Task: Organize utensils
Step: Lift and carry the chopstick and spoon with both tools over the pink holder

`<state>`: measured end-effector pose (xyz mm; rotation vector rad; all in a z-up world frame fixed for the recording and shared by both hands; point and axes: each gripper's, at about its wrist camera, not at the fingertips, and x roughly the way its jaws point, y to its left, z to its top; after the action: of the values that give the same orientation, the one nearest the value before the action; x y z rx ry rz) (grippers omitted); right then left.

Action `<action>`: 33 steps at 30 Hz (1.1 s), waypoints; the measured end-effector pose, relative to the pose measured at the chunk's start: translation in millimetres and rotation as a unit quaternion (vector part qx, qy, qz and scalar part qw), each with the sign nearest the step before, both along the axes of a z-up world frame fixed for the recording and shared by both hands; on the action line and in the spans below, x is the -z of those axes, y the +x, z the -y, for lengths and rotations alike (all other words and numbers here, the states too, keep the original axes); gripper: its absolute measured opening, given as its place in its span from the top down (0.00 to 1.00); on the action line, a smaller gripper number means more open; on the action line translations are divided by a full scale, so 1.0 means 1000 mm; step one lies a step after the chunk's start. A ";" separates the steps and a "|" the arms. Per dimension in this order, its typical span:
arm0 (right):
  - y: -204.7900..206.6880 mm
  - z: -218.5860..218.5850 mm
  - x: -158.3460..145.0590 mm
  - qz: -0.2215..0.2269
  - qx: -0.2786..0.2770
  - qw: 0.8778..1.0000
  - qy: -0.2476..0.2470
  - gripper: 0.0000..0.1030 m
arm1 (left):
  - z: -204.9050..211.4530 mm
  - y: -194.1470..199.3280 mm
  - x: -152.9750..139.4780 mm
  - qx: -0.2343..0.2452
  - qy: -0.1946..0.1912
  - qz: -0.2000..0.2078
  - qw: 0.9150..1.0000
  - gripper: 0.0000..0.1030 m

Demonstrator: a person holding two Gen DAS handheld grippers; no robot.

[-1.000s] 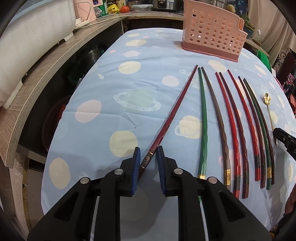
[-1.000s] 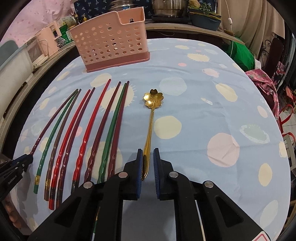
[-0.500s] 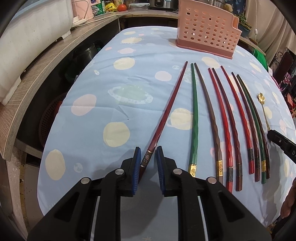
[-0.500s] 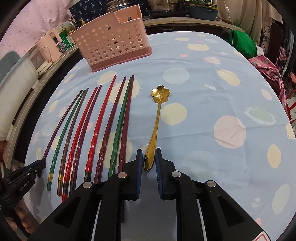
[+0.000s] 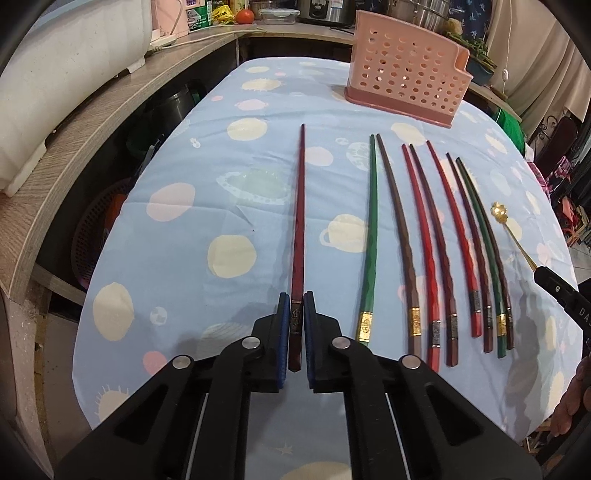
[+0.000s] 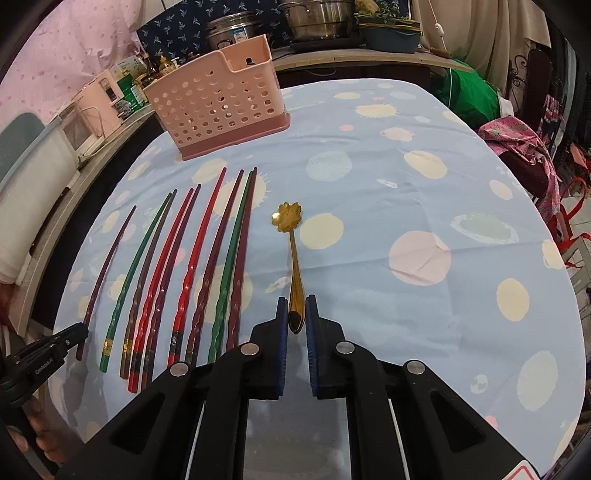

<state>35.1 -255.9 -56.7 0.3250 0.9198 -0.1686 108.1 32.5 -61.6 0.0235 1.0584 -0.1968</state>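
Observation:
A dark red chopstick (image 5: 300,221) runs straight ahead over the blue spotted tablecloth (image 5: 221,184). My left gripper (image 5: 295,299) is closing, and its blue pads press on the chopstick's banded butt end. Several more chopsticks (image 5: 436,240), red, green and brown, lie in a row to its right. In the right wrist view my right gripper (image 6: 295,302) is closing too, its pads pinching the handle end of a gold flower-bowl spoon (image 6: 291,254). The chopstick row (image 6: 184,266) lies left of the spoon. A pink perforated utensil caddy (image 5: 406,70) (image 6: 221,99) stands at the far end.
A wooden counter (image 5: 92,122) with white bedding curves along the table's left edge, with a gap and baskets below it. Pots and containers crowd the back counter (image 6: 317,18). Pink cloth (image 6: 517,140) and bags sit off the right edge. A hand (image 5: 572,406) shows at the lower right.
The left jaws narrowed onto the dark red chopstick, which swung from slanting right to pointing straight ahead. The right jaws narrowed onto the spoon's handle, and the spoon now points straight ahead.

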 end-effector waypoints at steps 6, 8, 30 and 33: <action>-0.006 0.004 -0.015 0.020 0.005 1.000 -0.007 0.98 | -0.003 -0.002 -0.022 -0.004 -0.011 0.021 1.000 0.93; -0.007 0.006 -0.020 0.026 0.006 1.000 -0.007 0.98 | -0.003 -0.003 -0.030 -0.005 -0.015 0.027 1.000 0.93; 0.055 0.031 -0.128 0.140 -0.006 0.989 -0.036 0.98 | 0.004 0.076 -0.166 -0.012 -0.014 0.175 0.984 0.93; 0.075 0.038 -0.146 0.158 -0.004 0.987 -0.040 0.98 | 0.011 0.095 -0.188 -0.011 -0.014 0.200 0.980 0.93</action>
<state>110.5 -293.6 89.7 0.2641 0.5982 -0.1415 202.7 21.5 125.9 0.0246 0.6542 -0.1789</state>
